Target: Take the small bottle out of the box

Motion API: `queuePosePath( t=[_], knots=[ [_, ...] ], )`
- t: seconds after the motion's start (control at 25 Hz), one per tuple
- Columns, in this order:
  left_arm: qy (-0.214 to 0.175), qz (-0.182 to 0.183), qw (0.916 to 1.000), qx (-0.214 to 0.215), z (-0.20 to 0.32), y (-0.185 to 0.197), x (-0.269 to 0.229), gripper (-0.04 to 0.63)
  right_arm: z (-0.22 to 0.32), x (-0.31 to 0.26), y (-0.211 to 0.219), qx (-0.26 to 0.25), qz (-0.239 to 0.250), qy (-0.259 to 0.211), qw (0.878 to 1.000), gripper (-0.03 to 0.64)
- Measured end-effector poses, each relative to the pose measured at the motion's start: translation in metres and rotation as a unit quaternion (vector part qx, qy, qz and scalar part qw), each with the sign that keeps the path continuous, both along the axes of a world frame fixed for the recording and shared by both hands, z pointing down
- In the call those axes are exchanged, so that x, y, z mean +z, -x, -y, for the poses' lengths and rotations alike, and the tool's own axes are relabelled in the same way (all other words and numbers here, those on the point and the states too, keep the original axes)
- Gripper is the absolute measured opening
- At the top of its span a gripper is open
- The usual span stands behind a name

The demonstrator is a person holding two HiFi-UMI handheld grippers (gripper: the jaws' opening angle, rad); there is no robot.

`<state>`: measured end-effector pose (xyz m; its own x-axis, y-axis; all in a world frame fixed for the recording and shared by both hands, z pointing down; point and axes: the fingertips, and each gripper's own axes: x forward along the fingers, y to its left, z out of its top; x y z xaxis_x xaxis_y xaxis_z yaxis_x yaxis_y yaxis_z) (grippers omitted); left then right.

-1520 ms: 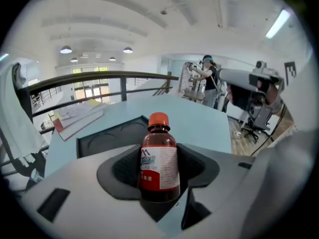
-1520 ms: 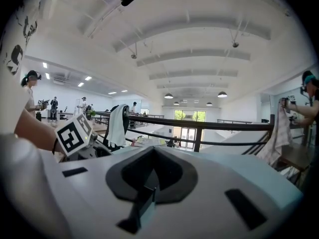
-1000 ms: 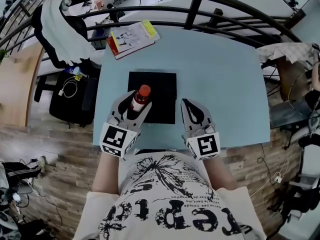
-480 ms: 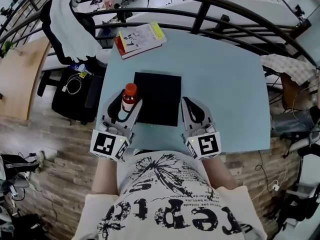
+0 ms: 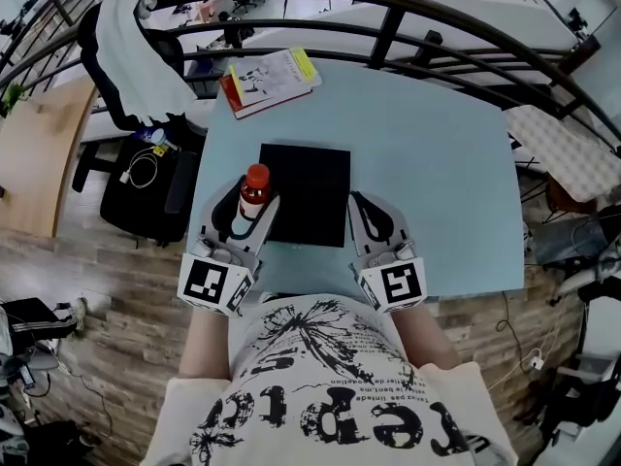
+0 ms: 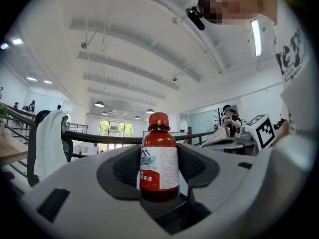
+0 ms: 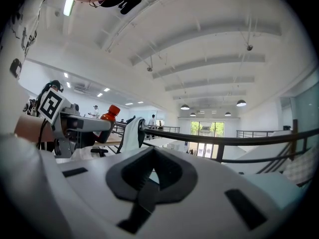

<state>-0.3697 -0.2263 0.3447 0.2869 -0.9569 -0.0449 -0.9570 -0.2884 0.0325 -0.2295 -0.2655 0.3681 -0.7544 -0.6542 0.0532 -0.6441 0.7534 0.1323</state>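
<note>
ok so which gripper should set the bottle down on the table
The left gripper. Its jaws are shut on the small bottle, held upright at the left edge of the black box, next to bare table. The right gripper is shut and empty on the box's other side.

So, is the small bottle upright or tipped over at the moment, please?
Upright: the small bottle stands vertical with its red cap on top, gripped between the left gripper's jaws.
</note>
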Motion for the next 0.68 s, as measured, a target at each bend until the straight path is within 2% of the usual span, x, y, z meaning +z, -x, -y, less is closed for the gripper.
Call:
queuePosePath(
  t=[0.48, 0.68],
  knots=[
    [-0.001, 0.014, 0.9999, 0.007, -0.0004, -0.0058, 0.0014, 0.233, -0.0012, -0.0010, -0.0041, 0.014, 0.004, -0.003, 1.000, 0.011],
    [-0.002, 0.007, 0.9999, 0.015, 0.0007, -0.0060, 0.0010, 0.233, -0.0003, -0.0018, -0.0018, 0.013, 0.005, -0.003, 1.000, 0.009]
  ],
)
